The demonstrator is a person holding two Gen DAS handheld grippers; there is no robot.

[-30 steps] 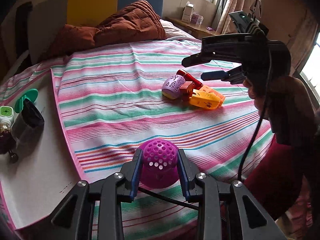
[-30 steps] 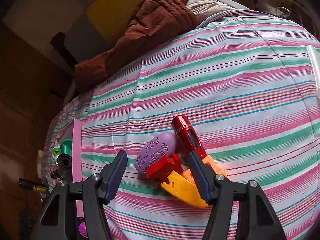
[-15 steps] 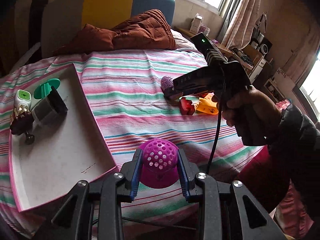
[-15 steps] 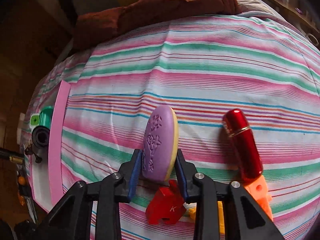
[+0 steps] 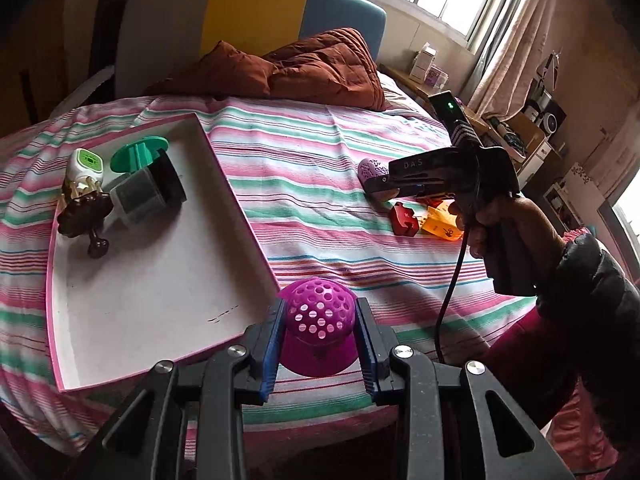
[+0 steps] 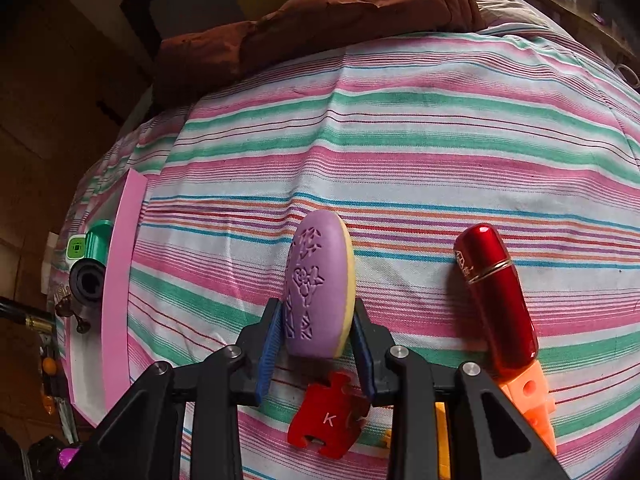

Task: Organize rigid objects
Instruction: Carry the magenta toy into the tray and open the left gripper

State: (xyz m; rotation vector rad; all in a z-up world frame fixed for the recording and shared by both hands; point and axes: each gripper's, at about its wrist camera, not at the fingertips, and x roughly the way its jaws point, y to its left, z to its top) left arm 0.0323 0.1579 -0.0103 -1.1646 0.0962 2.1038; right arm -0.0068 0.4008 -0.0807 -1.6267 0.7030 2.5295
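My left gripper (image 5: pixel 320 309) is shut on a magenta perforated dome (image 5: pixel 317 340), held above the bed's near edge beside the corner of the white tray (image 5: pixel 140 280). My right gripper (image 6: pixel 316 313) is shut on a purple oval block (image 6: pixel 316 272) with an embossed pattern, standing on edge on the striped sheet. In the left wrist view the right gripper (image 5: pixel 385 187) holds that purple oval block (image 5: pixel 370 168) at mid-bed. A red puzzle piece (image 6: pixel 328 416) marked K lies just under the right jaws. A red cylinder (image 6: pixel 496 300) lies to its right.
The pink-rimmed tray holds a green disc (image 5: pixel 138 154), a grey and black cylinder (image 5: pixel 148 194), a white and green device (image 5: pixel 86 166) and a dark knob (image 5: pixel 86 216). Orange (image 6: pixel 532 396) and yellow (image 5: pixel 440 226) pieces lie by the red cylinder. A brown quilt (image 5: pixel 312 68) covers the bed's head.
My right gripper came down over the purple oval block and shut on it, standing it on edge. My left gripper, still holding the magenta dome, moved sideways so the tray came fully into view.
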